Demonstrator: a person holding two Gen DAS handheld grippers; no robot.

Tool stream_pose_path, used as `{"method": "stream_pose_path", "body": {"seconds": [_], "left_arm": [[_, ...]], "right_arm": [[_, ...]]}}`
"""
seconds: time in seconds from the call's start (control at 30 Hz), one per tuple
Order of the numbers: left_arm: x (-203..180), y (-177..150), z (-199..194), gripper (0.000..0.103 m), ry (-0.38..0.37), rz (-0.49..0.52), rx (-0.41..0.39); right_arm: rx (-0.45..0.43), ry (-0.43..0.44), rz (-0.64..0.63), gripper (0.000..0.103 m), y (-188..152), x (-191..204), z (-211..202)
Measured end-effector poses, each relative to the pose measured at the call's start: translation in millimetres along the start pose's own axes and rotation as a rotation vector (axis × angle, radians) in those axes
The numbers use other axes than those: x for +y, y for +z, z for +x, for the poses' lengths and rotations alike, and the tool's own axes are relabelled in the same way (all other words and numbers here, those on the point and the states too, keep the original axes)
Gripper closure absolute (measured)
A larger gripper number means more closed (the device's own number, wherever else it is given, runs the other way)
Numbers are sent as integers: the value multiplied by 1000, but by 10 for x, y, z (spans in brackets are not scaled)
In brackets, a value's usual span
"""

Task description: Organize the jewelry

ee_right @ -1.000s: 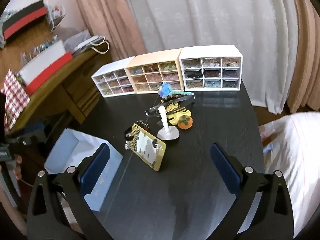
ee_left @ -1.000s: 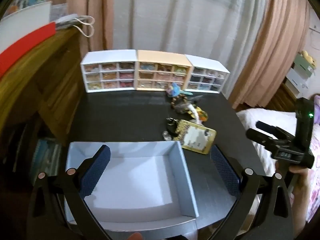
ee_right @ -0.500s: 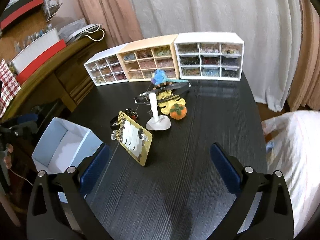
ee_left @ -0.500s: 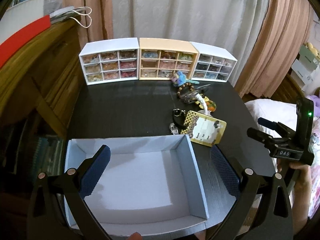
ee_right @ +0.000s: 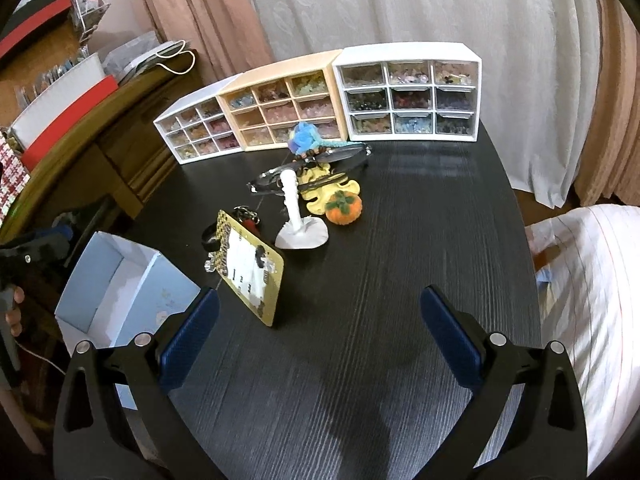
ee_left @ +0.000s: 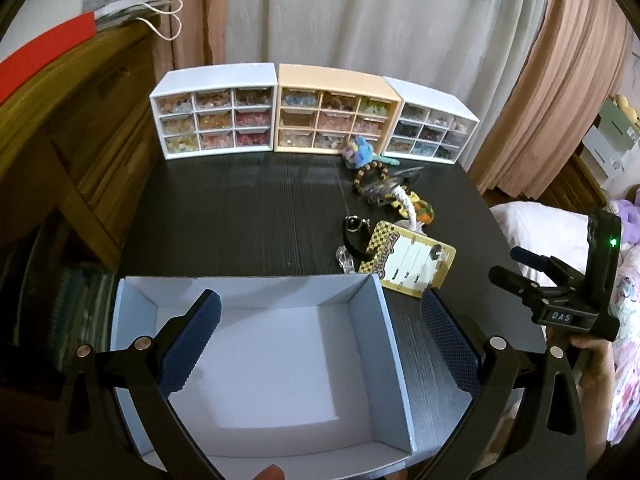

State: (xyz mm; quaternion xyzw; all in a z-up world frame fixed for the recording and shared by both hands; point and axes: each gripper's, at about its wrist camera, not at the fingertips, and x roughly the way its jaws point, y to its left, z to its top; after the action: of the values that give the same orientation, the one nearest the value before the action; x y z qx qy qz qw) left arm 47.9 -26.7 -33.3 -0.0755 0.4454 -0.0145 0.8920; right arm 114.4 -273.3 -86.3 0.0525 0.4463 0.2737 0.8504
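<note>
An empty pale blue box [ee_left: 394,344] sits at the near left of the black table; it also shows in the right wrist view [ee_right: 160,292]. My left gripper [ee_left: 320,340] is open and empty above it. A yellow earring card [ee_right: 250,266] leans by a black keyring [ee_left: 354,232]. Behind it stand a white ring holder [ee_right: 298,216], an orange pumpkin charm [ee_right: 344,208], a beaded bracelet [ee_left: 370,174] and a blue fuzzy charm [ee_right: 302,138]. My right gripper [ee_right: 320,338] is open and empty over bare table, near the card.
Three small drawer cabinets, white [ee_left: 214,114], peach [ee_left: 334,114] and white [ee_left: 430,130], line the table's far edge. A wooden dresser [ee_left: 60,120] stands left. A bed [ee_right: 588,280] lies right. Curtains hang behind.
Both grippers have moved forward and a little lower toward the table. The box and jewelry look closer. Both stay open and empty.
</note>
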Motion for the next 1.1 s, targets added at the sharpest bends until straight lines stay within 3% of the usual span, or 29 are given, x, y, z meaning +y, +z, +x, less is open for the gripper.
{"method": "stream_pose_path", "body": {"seconds": [0.7,1.1], "left_arm": [[15,81,147,4,6,-11,17],[-35,62,229,4,11,11,46]], "right_arm": [[4,-13,11,7,-2,-63,87],[15,-56,-61,7,23,5,184]]}}
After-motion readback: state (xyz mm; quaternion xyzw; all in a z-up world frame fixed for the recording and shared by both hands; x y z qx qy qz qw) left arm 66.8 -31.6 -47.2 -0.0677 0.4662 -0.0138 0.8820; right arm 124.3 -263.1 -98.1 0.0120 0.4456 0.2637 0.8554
